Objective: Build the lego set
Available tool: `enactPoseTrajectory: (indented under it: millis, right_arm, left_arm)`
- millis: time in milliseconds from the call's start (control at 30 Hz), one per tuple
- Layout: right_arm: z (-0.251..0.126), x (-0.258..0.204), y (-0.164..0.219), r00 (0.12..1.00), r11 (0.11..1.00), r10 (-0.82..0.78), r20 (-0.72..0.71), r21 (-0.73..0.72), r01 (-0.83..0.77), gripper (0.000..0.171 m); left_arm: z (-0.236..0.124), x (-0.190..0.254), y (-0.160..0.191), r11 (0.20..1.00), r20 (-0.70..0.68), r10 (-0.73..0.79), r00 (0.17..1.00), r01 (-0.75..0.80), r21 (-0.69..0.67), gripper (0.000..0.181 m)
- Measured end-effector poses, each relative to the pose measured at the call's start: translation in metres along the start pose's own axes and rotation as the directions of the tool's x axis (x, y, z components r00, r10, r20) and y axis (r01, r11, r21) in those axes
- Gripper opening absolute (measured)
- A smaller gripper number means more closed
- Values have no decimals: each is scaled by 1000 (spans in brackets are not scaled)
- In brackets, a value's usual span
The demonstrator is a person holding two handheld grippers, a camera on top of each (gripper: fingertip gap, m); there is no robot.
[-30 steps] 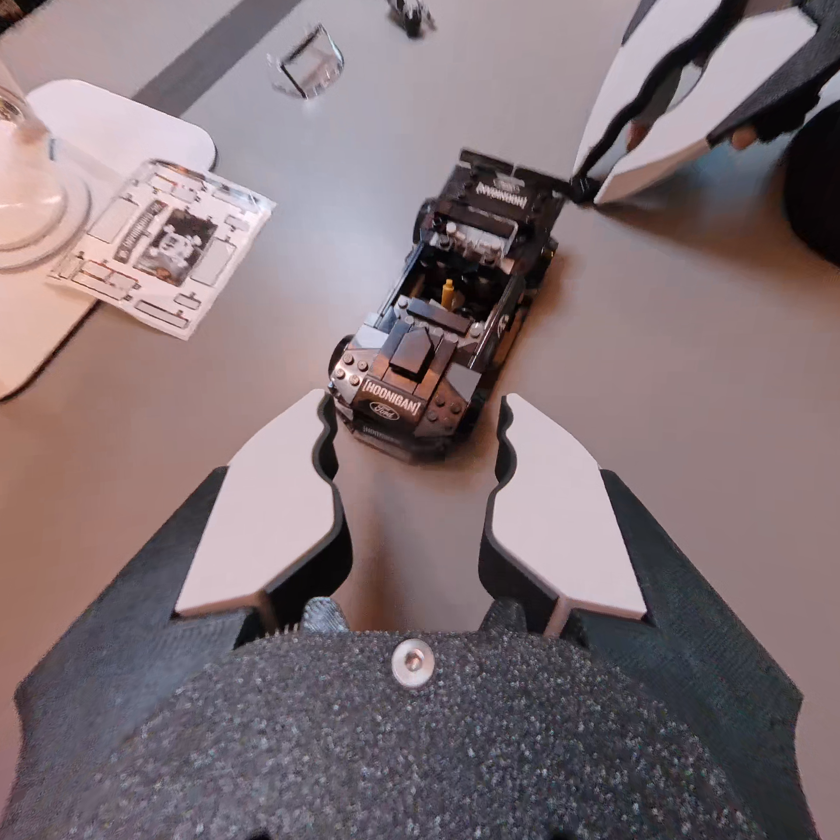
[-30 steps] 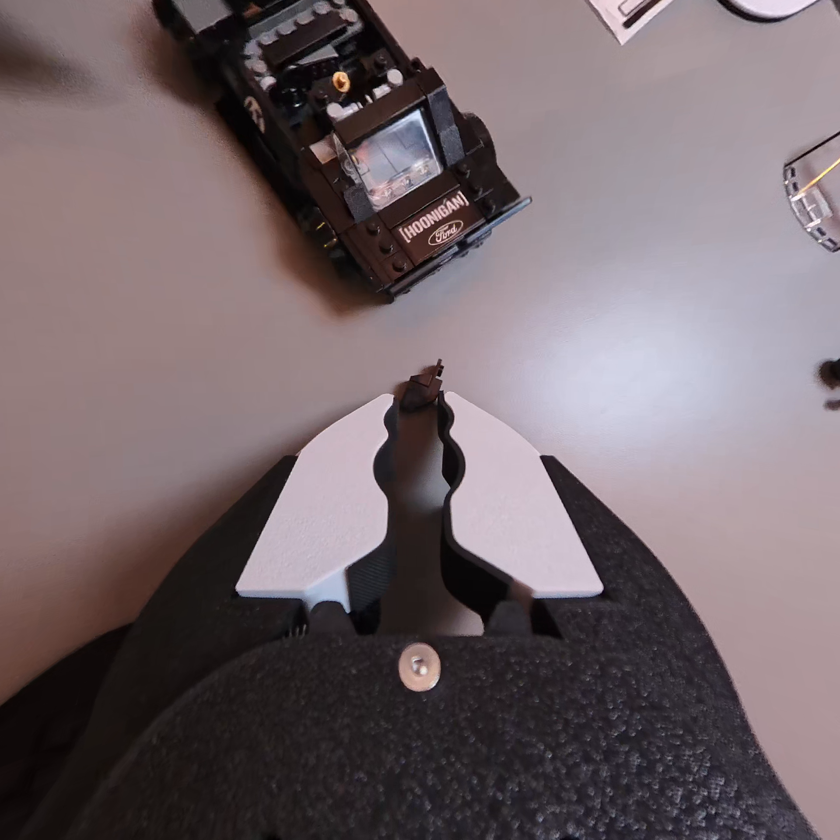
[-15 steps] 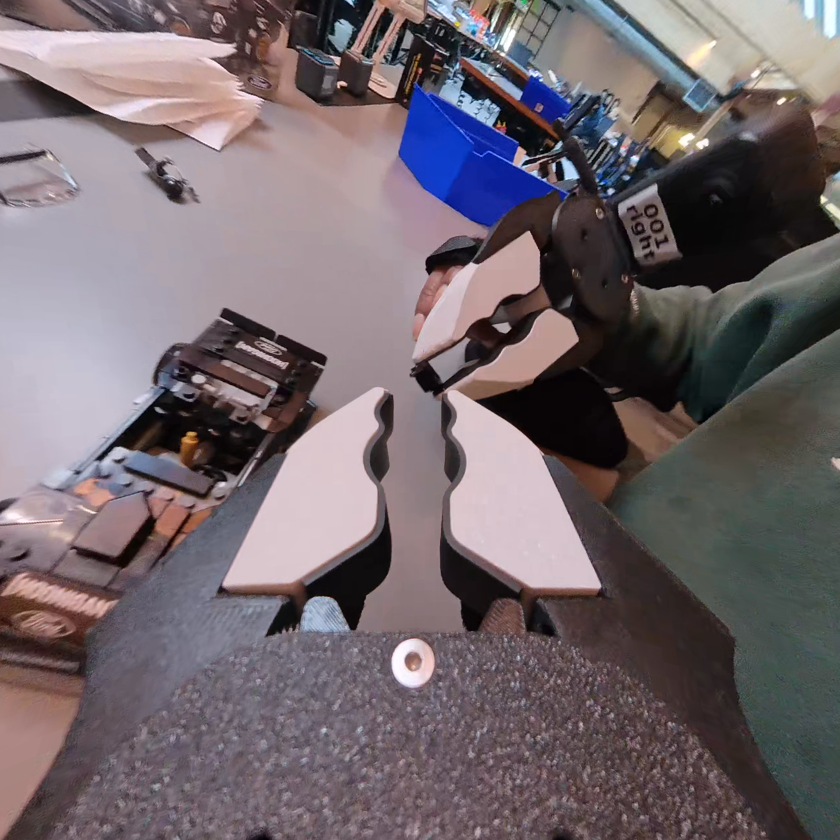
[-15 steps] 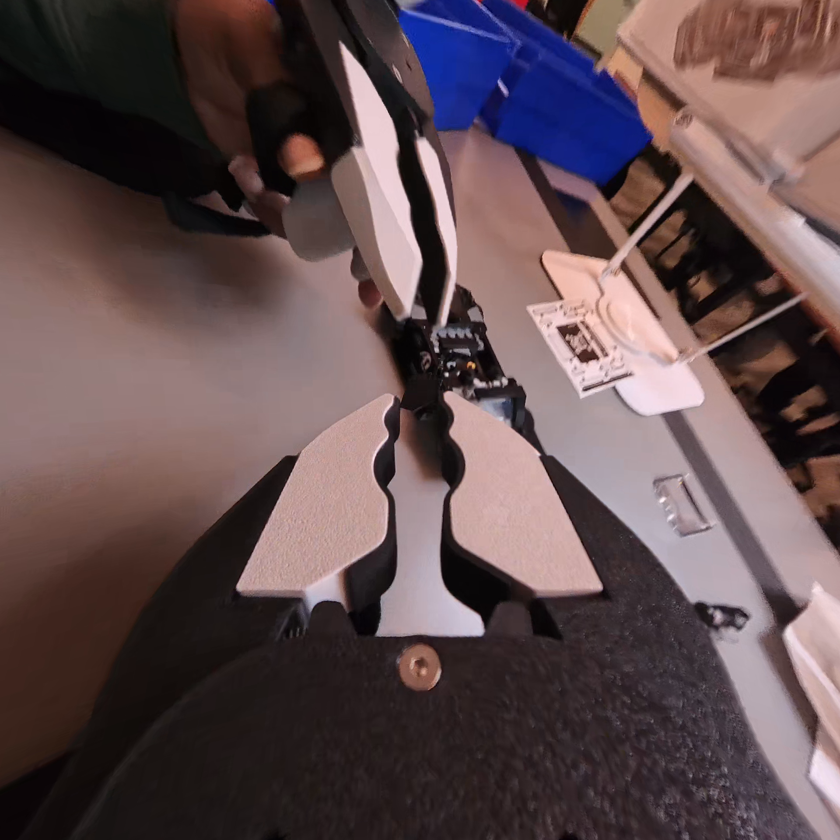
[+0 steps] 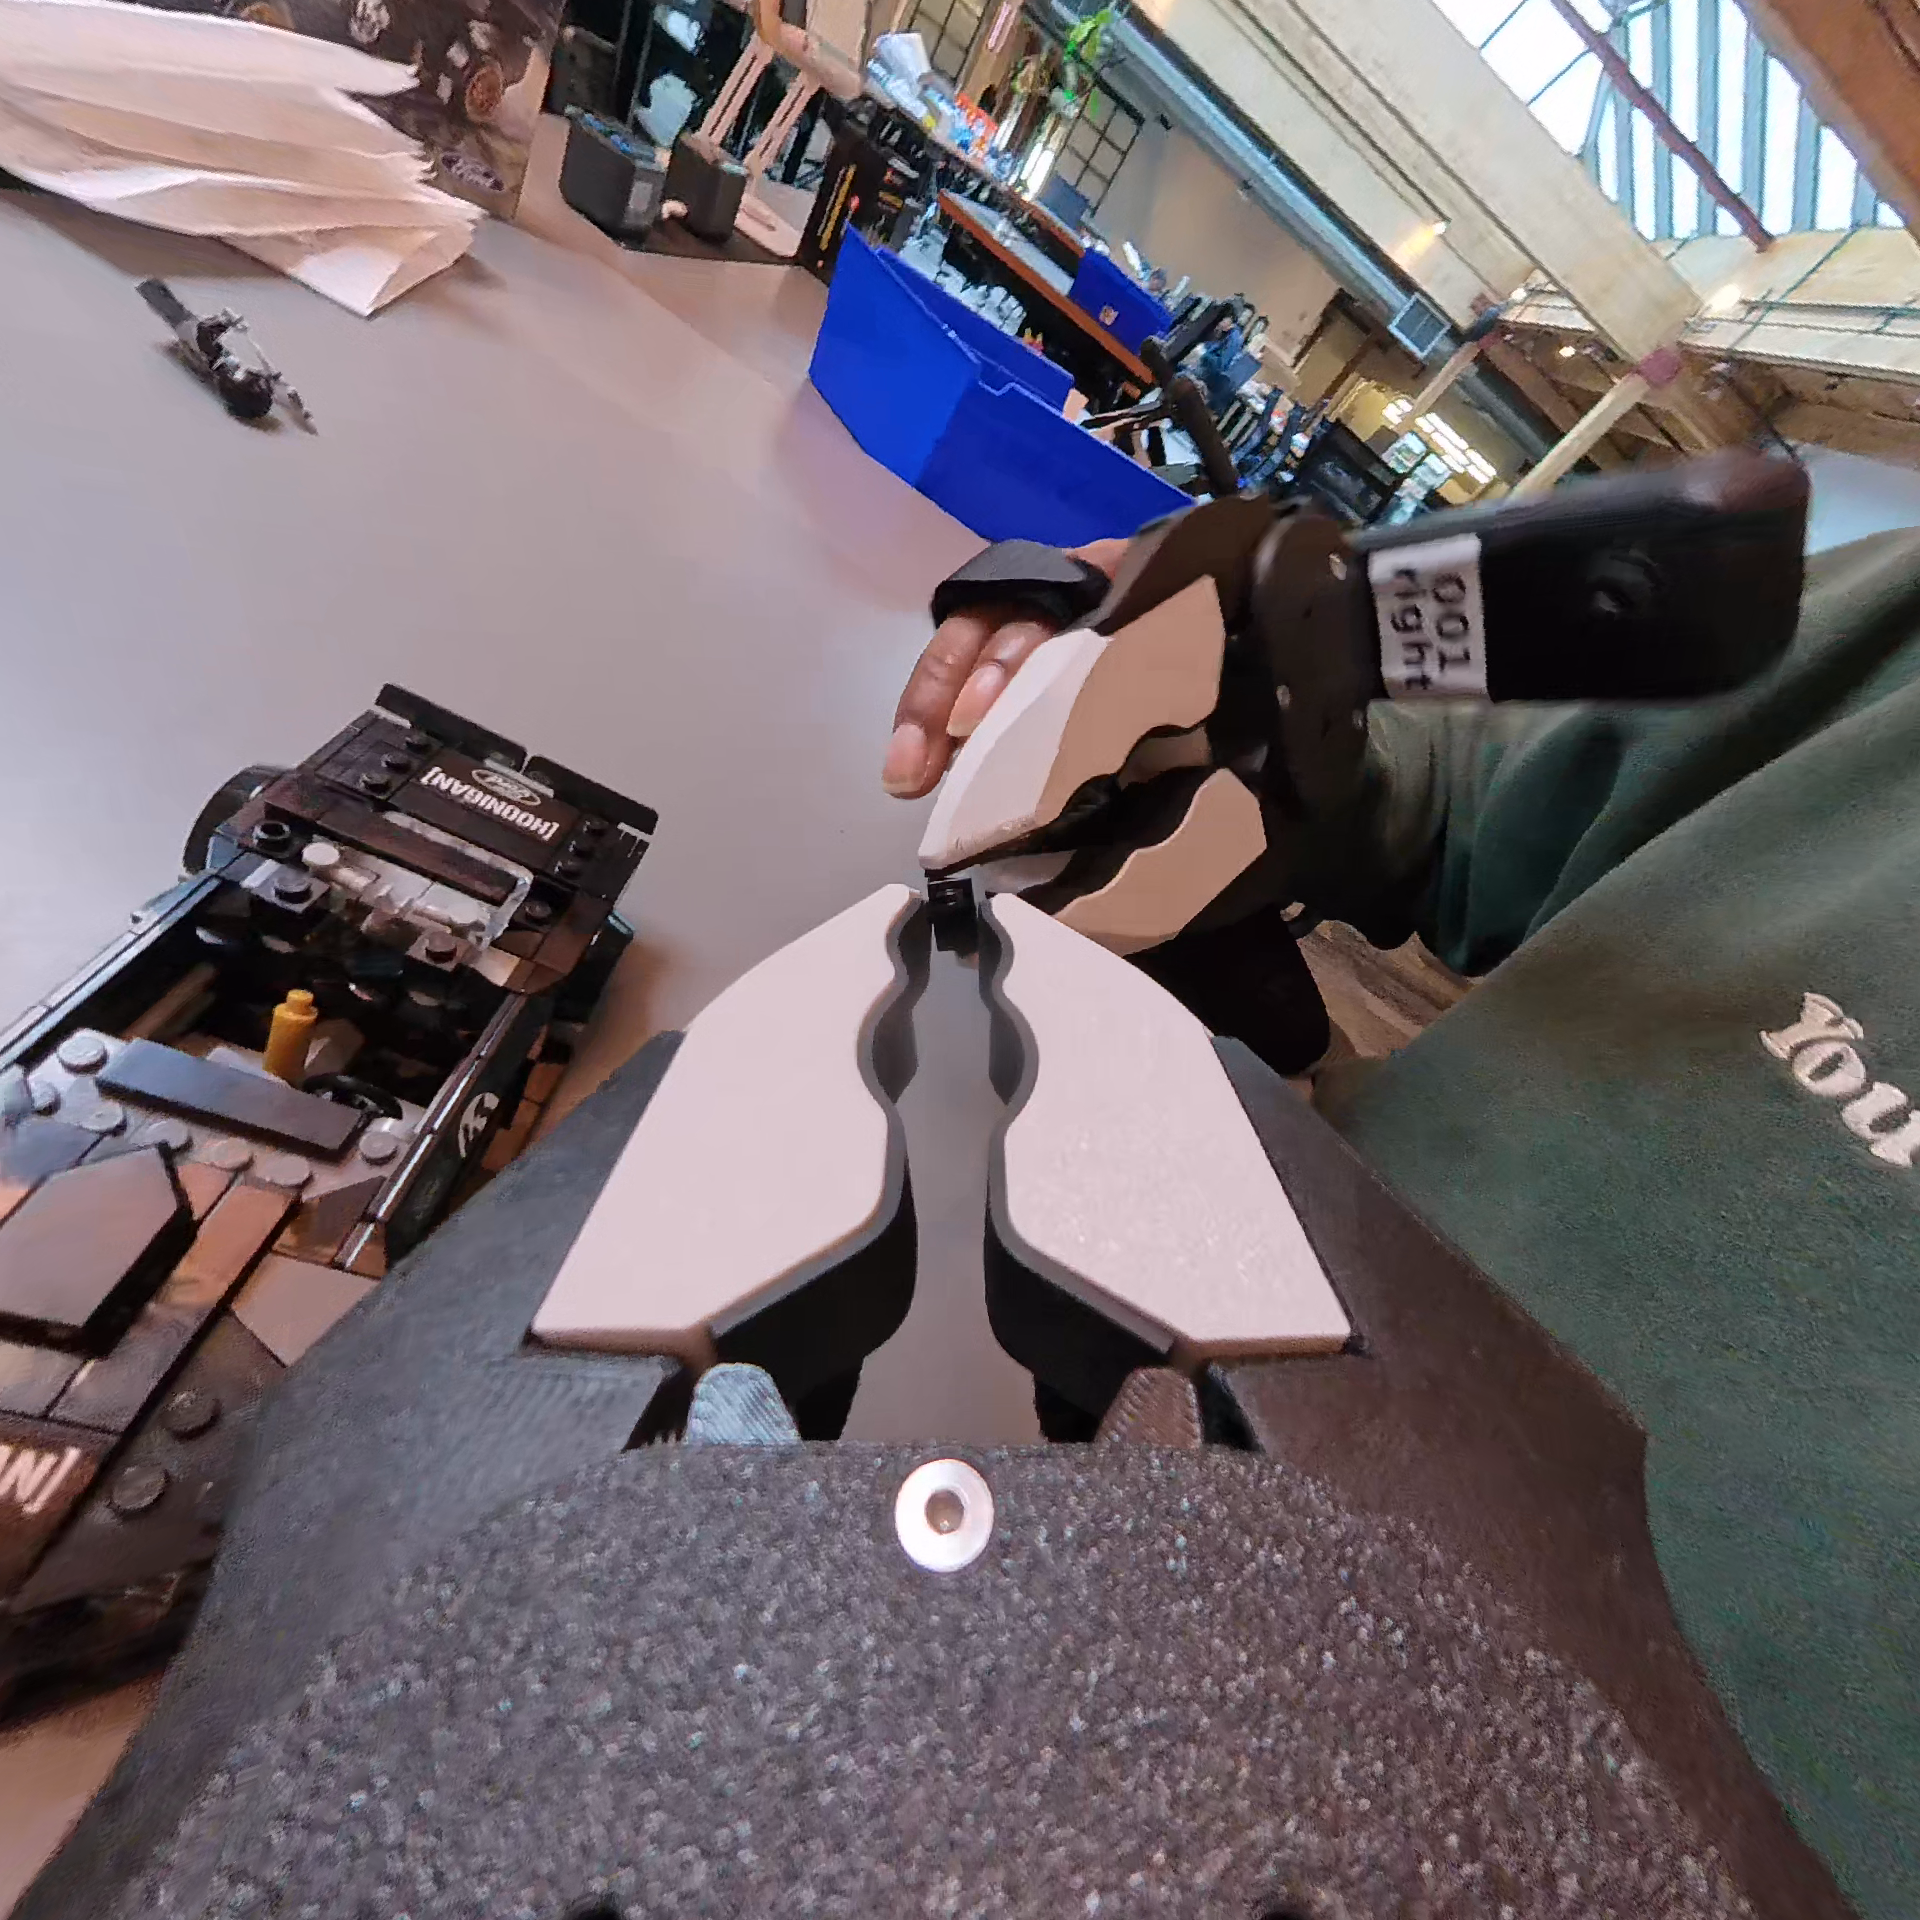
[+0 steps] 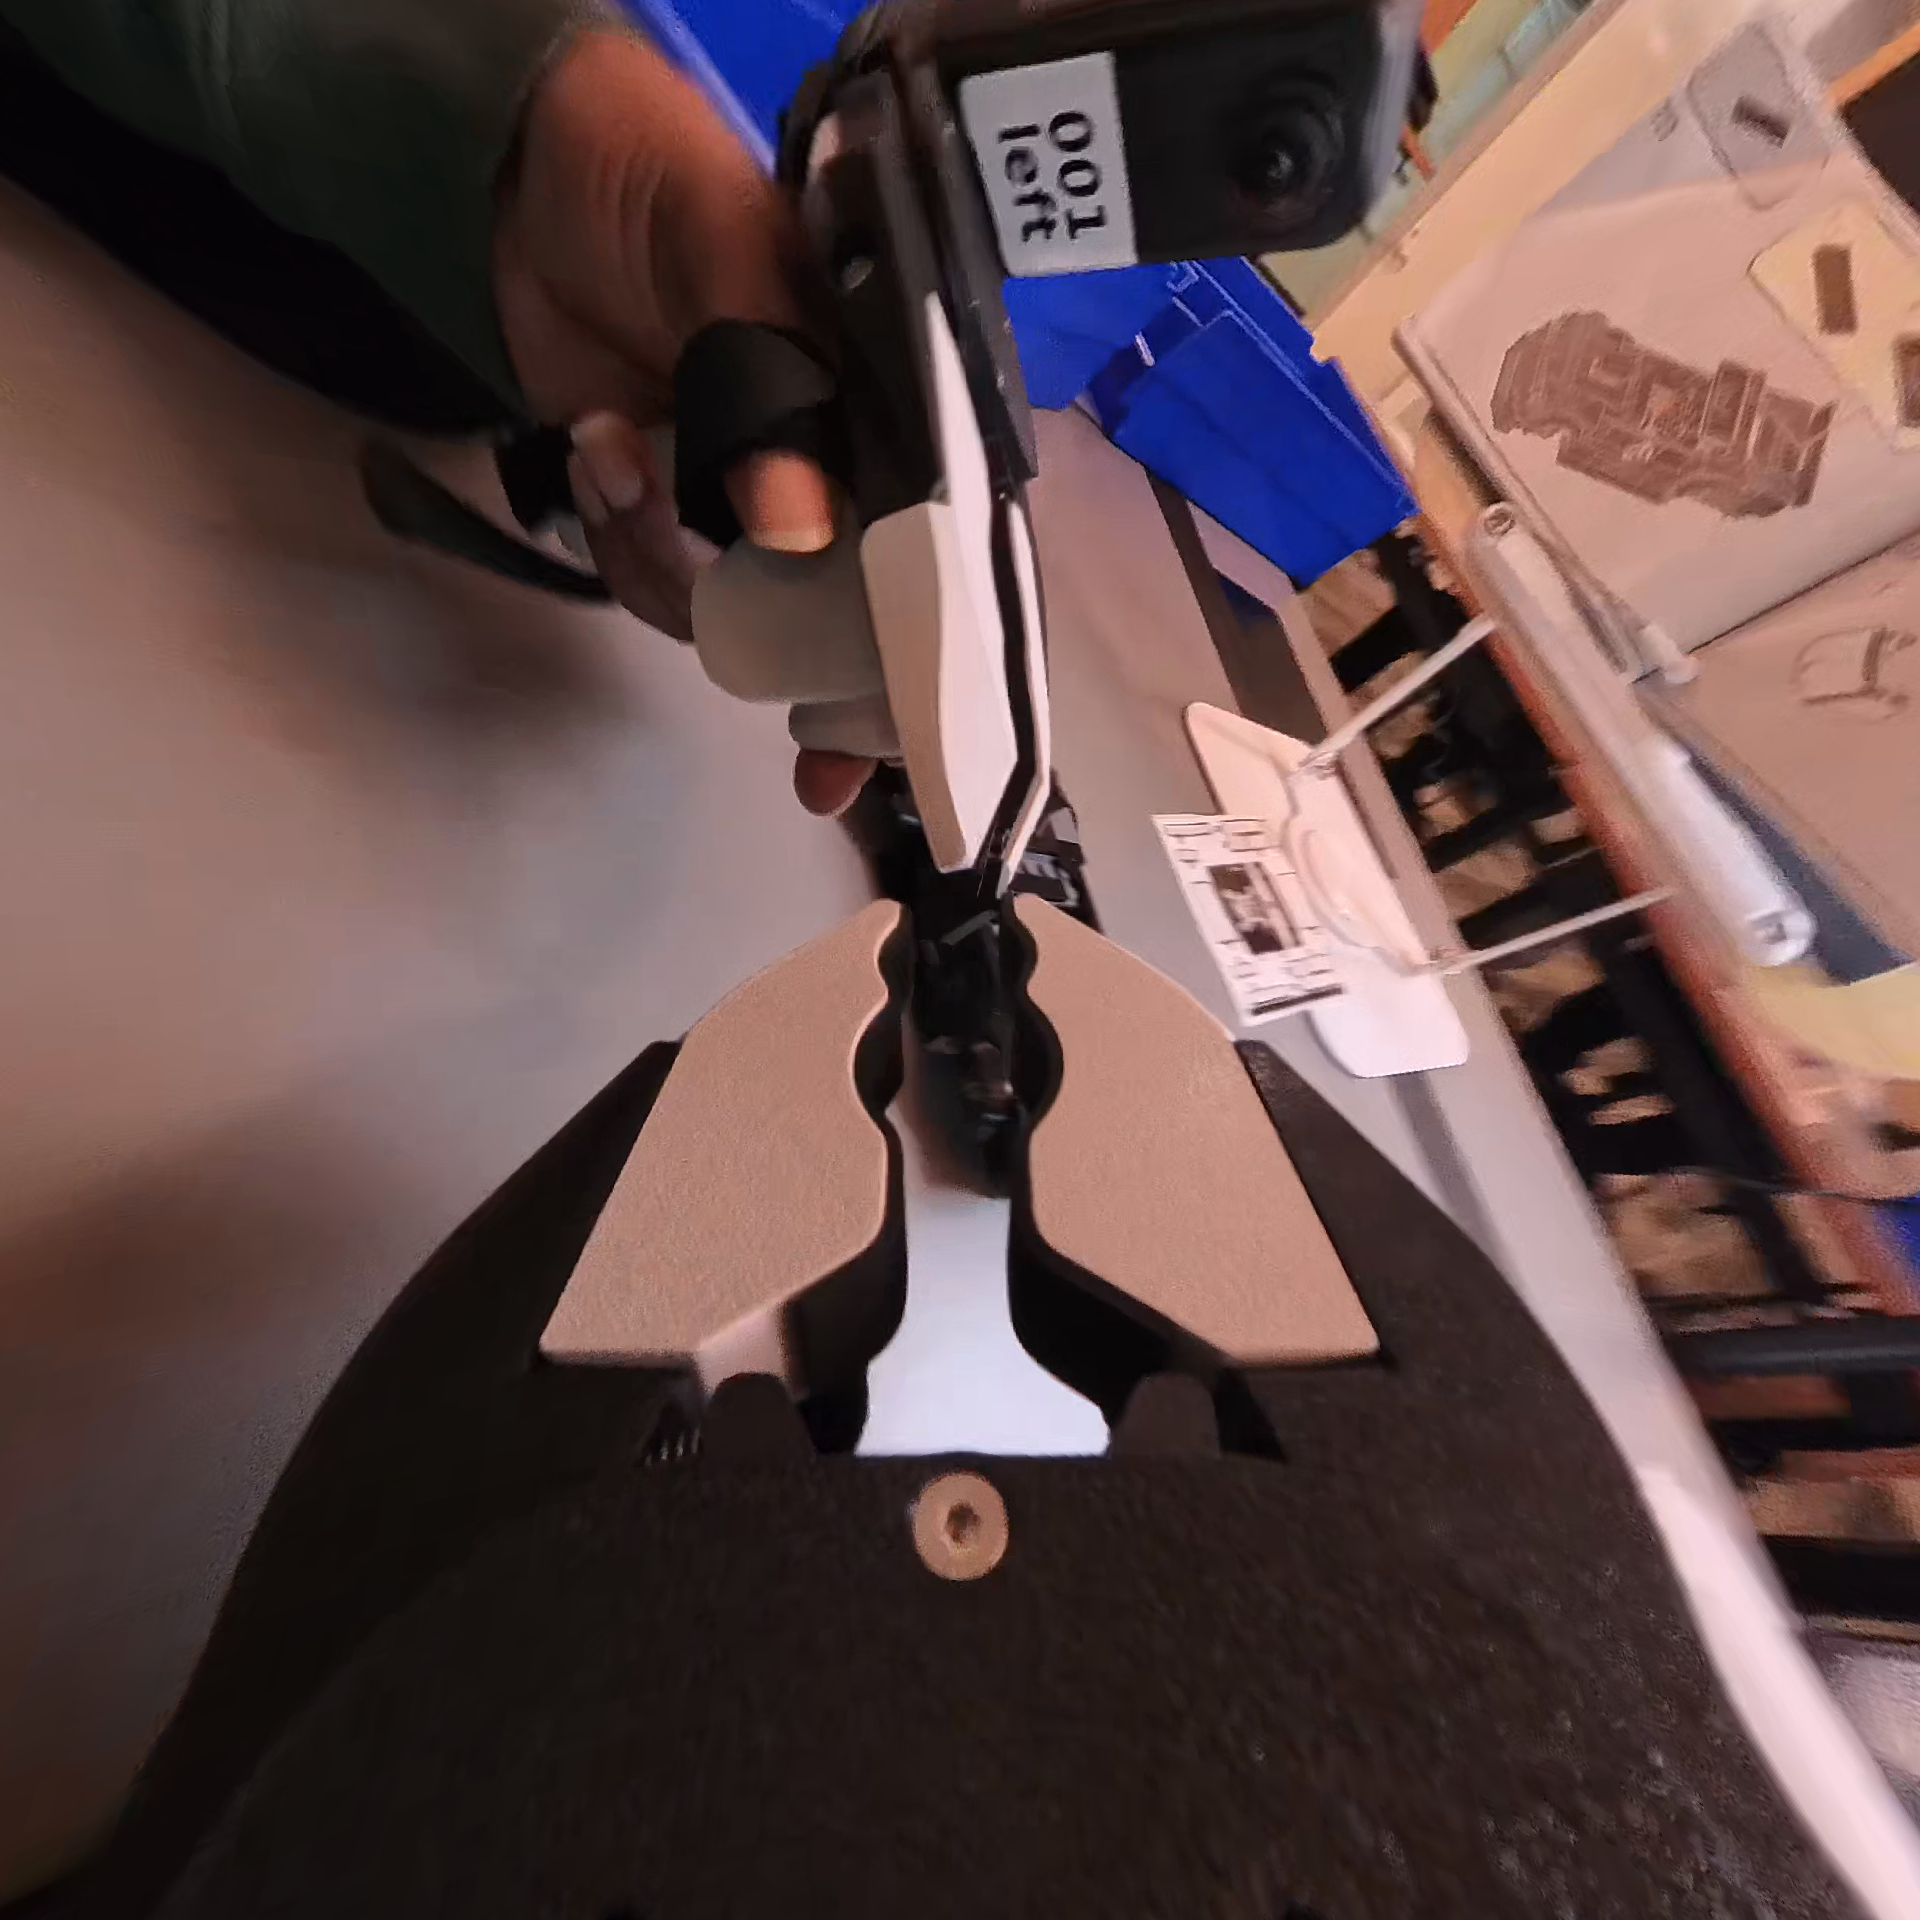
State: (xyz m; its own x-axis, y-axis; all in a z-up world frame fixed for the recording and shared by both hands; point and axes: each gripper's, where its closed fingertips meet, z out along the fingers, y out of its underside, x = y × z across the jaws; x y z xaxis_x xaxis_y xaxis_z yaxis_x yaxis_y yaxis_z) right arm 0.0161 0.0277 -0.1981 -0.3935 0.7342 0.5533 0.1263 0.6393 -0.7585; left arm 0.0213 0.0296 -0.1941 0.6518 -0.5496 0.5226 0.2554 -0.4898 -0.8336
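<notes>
— Two grippers meet in mid-air above the desk (image 5: pixel 540 540). Status of the right gripper (image 5: pixel 951 873)?

— Closed, or nearly so, on a small black piece (image 5: pixel 949 914) pinched at its tips. The left gripper (image 5: pixel 948 920) has narrowed around the same piece; only a slim gap remains between its fingertips, and contact looks likely but I cannot confirm a firm hold.

— Where is the model?

— The black lego car (image 5: pixel 312 977) sits on the desk, left of and below the left gripper, roof off and cabin exposed. Another loose black part (image 5: pixel 223 348) lies well apart, near the white paper bags (image 5: pixel 208 156).

— Failure modes for this transfer?

— Primary risk: the piece drops. It is tiny, and both grippers hold it only by their tips. If the right gripper releases before the left has clamped, it falls to the desk or into the person's lap.

— Secondary?

— Rotation. Unequal pressure could twist the piece, leaving its studs misaligned for seating on the car. From the right wrist view the piece is blurred, so its orientation cannot be checked.
</notes>
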Motion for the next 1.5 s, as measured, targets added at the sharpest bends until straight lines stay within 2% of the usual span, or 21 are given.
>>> enactPoseTrajectory:
  millis: [67,133,200,300,433,600,900,1133,1267,1367,1500]
  right_arm:
    - [-3,-1,-5,969,973,220,115,38,-226,24]
    - [-7,0,-10,884,906,398,246,46,-420,25]
    - [-10,3,-11,807,847,497,317,23,-531,24]
    - [-9,3,-14,738,799,560,377,-8,-602,19]
    - [-5,-2,-13,720,794,567,402,-31,-607,9]
    - [-3,-3,-7,742,815,551,381,-55,-577,9]
    - [10,18,19,858,904,428,283,-142,-404,8]
    - [24,32,30,870,922,387,305,-155,-355,8]
    - [27,36,35,880,928,369,299,-165,-333,8]
    - [29,37,40,879,927,370,300,-179,-329,8]
    - [32,35,45,882,929,364,300,-188,-320,8]
  left_arm:
    - [-2,4,-2,999,-48,33,998,-32,35,9]
    - [-5,7,-6,995,-89,71,994,-64,72,9]
    - [-7,7,-8,989,-89,133,987,-125,83,9]
    - [-7,9,-9,978,-85,194,977,-185,97,9]
    - [-6,13,-9,969,-83,233,969,-224,105,9]
    - [-5,8,-4,970,-62,235,970,-231,70,9]
    - [-6,-28,-8,916,110,395,912,-381,-125,15]
    - [0,-53,-10,829,116,514,850,-458,-321,12]
    - [3,-59,-10,811,110,532,840,-468,-350,9]
    - [3,-66,-11,825,133,512,849,-442,-353,16]
    - [3,-68,-7,820,138,514,847,-437,-370,12]
